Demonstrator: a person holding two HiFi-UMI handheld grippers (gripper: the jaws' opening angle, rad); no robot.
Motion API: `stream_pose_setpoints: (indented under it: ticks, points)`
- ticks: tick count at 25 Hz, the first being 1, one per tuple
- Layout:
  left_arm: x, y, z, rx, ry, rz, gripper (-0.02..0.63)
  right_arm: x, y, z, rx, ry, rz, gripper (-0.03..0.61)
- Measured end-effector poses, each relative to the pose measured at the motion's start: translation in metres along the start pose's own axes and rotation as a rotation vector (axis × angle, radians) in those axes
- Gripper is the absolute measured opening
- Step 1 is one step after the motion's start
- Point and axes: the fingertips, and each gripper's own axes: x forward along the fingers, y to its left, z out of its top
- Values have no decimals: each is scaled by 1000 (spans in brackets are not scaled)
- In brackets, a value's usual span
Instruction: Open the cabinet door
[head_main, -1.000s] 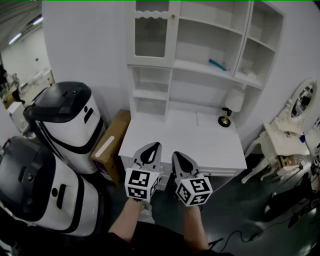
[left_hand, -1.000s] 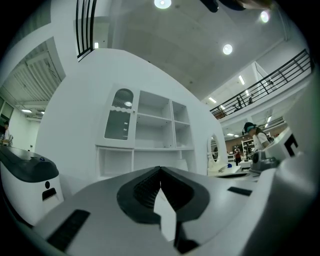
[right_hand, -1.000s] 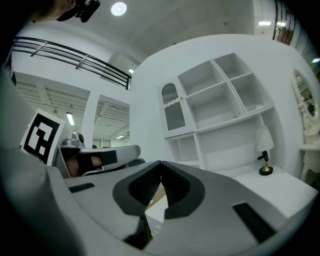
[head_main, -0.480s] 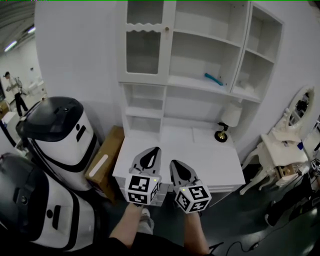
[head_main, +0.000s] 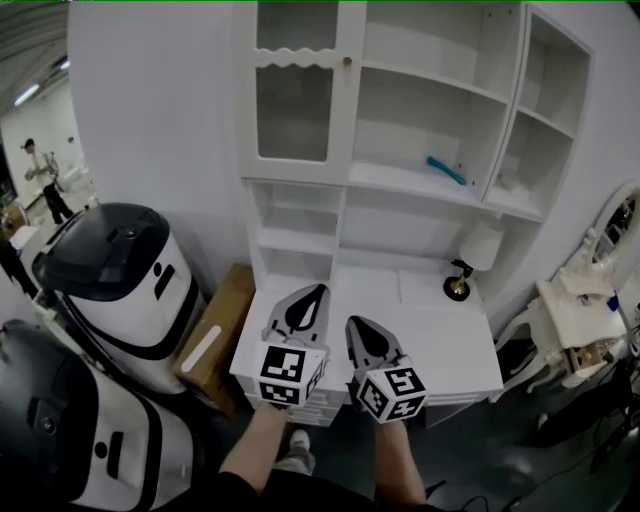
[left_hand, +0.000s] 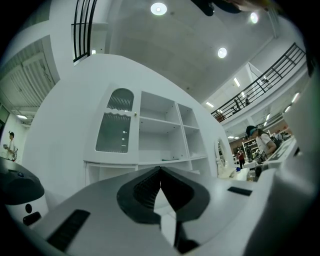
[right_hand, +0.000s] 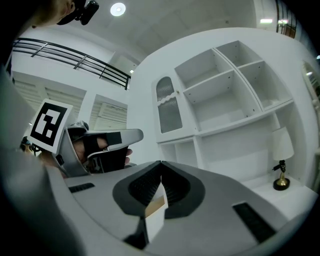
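A white cabinet door (head_main: 294, 98) with a frosted glass pane and a small round knob (head_main: 347, 61) stands closed at the upper left of a white shelf unit. The door (left_hand: 114, 126) shows ahead in the left gripper view, and the door (right_hand: 169, 112) shows too in the right gripper view. My left gripper (head_main: 310, 291) and right gripper (head_main: 357, 324) hover side by side over the white desk top (head_main: 440, 335), well below the door. Both are shut with nothing between the jaws.
Open shelves hold a teal object (head_main: 446, 170). A small lamp (head_main: 478, 255) stands on the desk at the right. Two white-and-black robot bodies (head_main: 120, 280) and a cardboard box (head_main: 215, 325) stand at the left. A white dressing table with mirror (head_main: 590, 290) is at the right.
The view has tilted up and closed in on the shelf unit. The cabinet door now sits larger and more central. Both grippers keep their place low in the view, still shut.
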Motion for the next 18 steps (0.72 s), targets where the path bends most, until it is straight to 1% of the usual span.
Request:
stream_pose_setpoints:
  ticks: [7,14,18]
  points:
    - [44,26,20,35,-44,-33,12,56,-29,23,-17,-33,-13,18]
    - [91,59,54,92,-145,-69,12,116,-47,61,-60,-111,-1,18]
    - [121,78,73,134,-202,-101,12,146,-55,78,-96,-134,7,18]
